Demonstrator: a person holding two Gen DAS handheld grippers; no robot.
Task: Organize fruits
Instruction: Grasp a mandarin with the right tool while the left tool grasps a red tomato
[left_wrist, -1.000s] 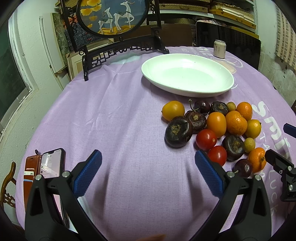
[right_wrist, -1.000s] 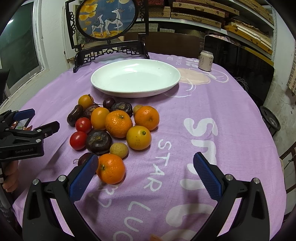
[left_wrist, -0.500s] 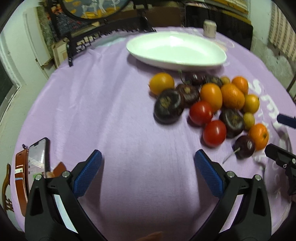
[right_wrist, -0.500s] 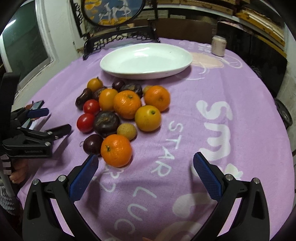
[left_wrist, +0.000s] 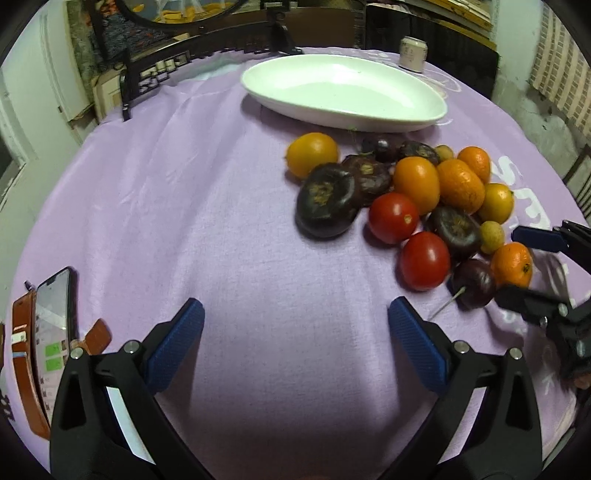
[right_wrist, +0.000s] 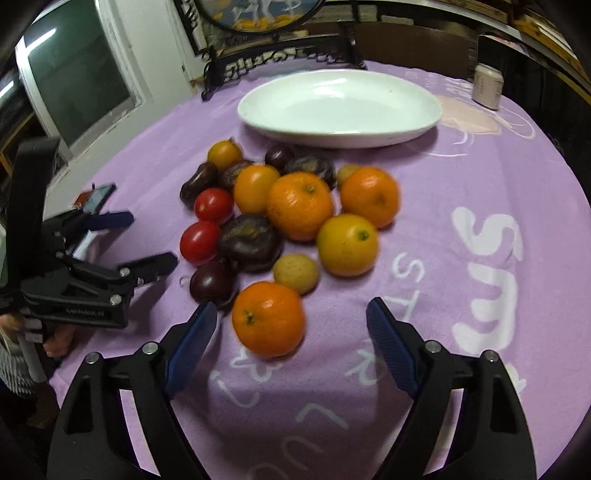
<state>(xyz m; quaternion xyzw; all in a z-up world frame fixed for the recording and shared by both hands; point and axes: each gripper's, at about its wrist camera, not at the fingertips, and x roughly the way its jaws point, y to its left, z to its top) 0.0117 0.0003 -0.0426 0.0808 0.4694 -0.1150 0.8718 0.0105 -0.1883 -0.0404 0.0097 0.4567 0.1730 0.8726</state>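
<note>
Purple cloth (left_wrist: 184, 192) bare beside fruit pile (right_wrist: 280, 221)

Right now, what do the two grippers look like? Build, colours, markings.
Both match: matte black plastic V-frames with silver screws and ribbed blue fingertip pads. Left gripper; right gripper. The left body, seen from the right wrist, carries small white lettering, too blurred to read. No cables visible.

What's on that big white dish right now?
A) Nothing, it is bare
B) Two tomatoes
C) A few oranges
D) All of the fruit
A: the white dish shows only its bare inside, while every fruit, like the nearest orange, lies on the purple cloth beside it.
</note>
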